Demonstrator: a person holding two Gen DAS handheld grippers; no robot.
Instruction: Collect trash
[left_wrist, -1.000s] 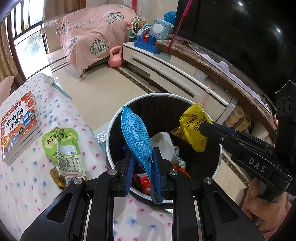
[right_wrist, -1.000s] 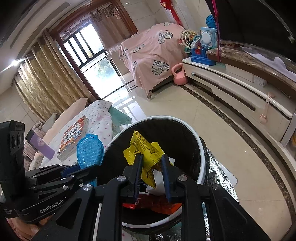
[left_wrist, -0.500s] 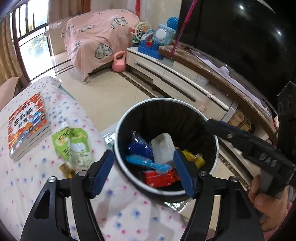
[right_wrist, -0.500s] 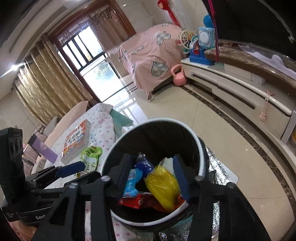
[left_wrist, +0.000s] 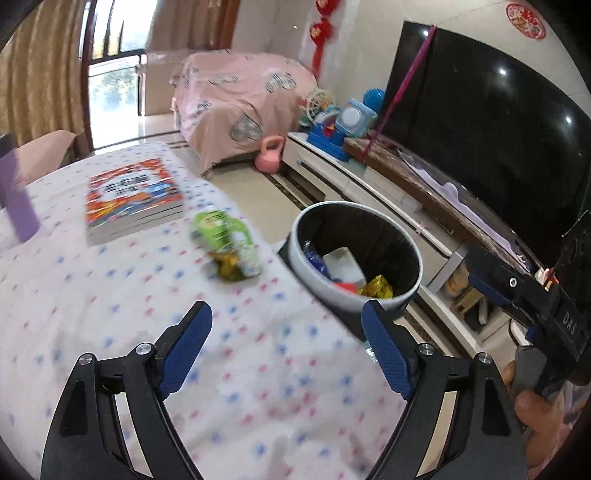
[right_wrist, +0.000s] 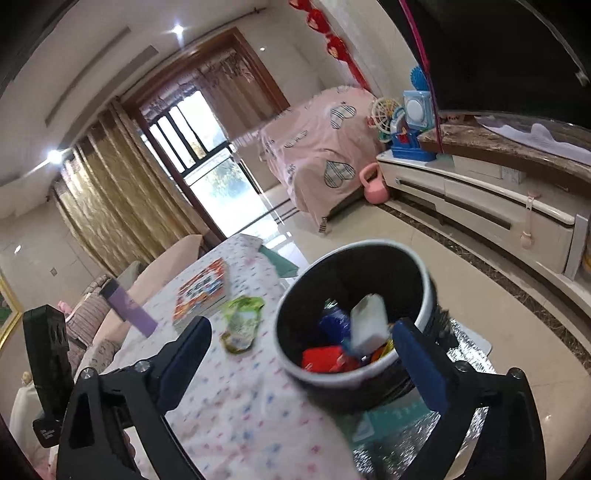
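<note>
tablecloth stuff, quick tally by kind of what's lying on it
book: 1
purple box: 1
green snack bag: 1
gold wrapper: 1
total: 4

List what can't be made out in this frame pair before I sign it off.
- Print on the green wrapper: blurred in both wrist views.
- The small golden wrapper beside it: too smeared to identify.
- Lower contents of the trash bin: hidden by its near wall and the top layer.
- Book title: too blurred to read.
</note>
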